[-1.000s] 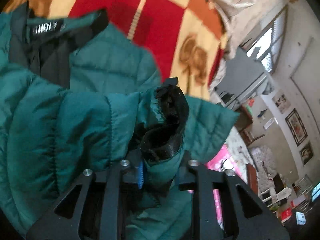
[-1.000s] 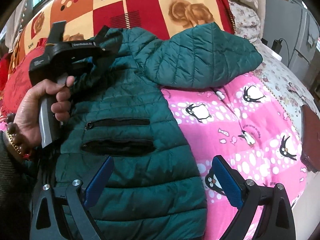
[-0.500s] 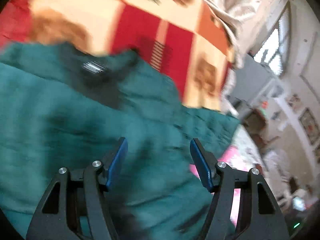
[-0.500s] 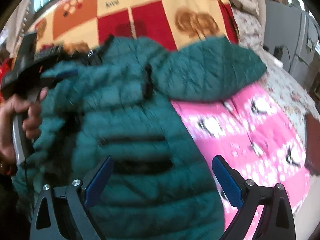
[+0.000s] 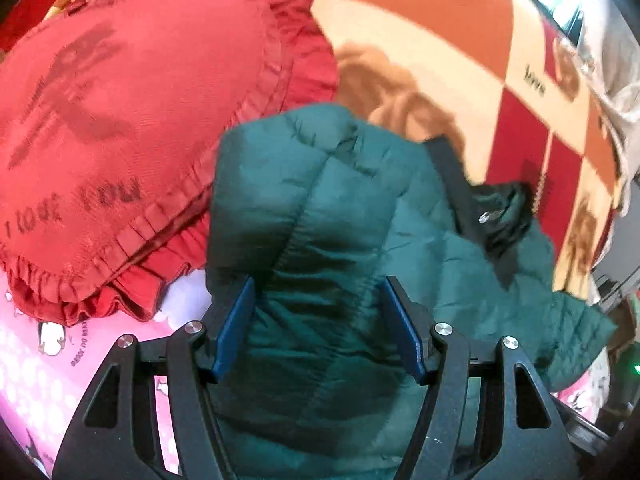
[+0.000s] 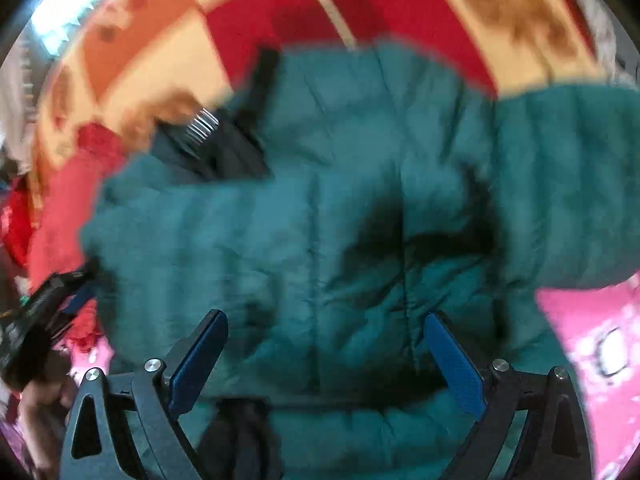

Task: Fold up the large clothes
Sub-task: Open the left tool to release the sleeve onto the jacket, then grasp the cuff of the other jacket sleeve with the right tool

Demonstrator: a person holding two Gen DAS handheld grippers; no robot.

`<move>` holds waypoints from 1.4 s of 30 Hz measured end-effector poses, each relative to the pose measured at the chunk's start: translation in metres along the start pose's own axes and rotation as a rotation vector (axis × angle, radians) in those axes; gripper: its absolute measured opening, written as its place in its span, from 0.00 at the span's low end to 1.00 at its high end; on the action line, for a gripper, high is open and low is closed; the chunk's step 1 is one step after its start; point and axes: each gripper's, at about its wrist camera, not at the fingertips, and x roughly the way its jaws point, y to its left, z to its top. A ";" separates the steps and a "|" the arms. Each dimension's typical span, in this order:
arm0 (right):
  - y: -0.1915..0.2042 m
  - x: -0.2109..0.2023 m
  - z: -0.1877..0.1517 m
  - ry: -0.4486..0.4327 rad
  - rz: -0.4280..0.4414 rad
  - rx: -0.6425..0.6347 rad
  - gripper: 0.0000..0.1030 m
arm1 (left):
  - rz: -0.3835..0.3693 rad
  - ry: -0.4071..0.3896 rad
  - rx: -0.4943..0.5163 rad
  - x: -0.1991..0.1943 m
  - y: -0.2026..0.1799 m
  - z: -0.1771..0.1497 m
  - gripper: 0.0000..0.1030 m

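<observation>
A dark green quilted jacket (image 5: pixel 344 216) lies on the bed, its black collar lining (image 5: pixel 500 220) at the far right. My left gripper (image 5: pixel 318 328) hovers open over a puffy fold of it, and the blue pads do not press on the fabric. In the blurred right wrist view the jacket (image 6: pixel 360 160) fills the middle, with what looks like a sleeve laid across its body. Just above it my right gripper (image 6: pixel 326 360) is wide open and holds nothing. The left gripper (image 6: pixel 44 304) shows at the left edge, held by a hand (image 6: pixel 40 400).
A red heart-shaped frilled pillow (image 5: pixel 120 120) lies directly left of the jacket. A patchwork blanket (image 5: pixel 460 40) in orange, red and cream covers the bed behind. A pink penguin-print sheet (image 6: pixel 592 340) lies under the jacket at the near side.
My left gripper let go of the black-lined sleeve cuff, opened and swung left toward the red pillow. My right gripper moved in closer over the jacket's body.
</observation>
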 end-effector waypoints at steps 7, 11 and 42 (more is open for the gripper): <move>-0.013 0.044 0.036 0.013 -0.078 -0.013 0.99 | 0.023 0.027 0.064 0.027 -0.016 -0.007 0.72; -0.002 0.046 0.032 -0.029 -0.101 -0.095 1.00 | 0.030 0.027 0.087 0.024 -0.016 -0.008 0.73; -0.347 -0.158 0.060 -0.419 -0.324 0.320 0.97 | -0.066 0.008 0.160 -0.050 -0.108 -0.049 0.73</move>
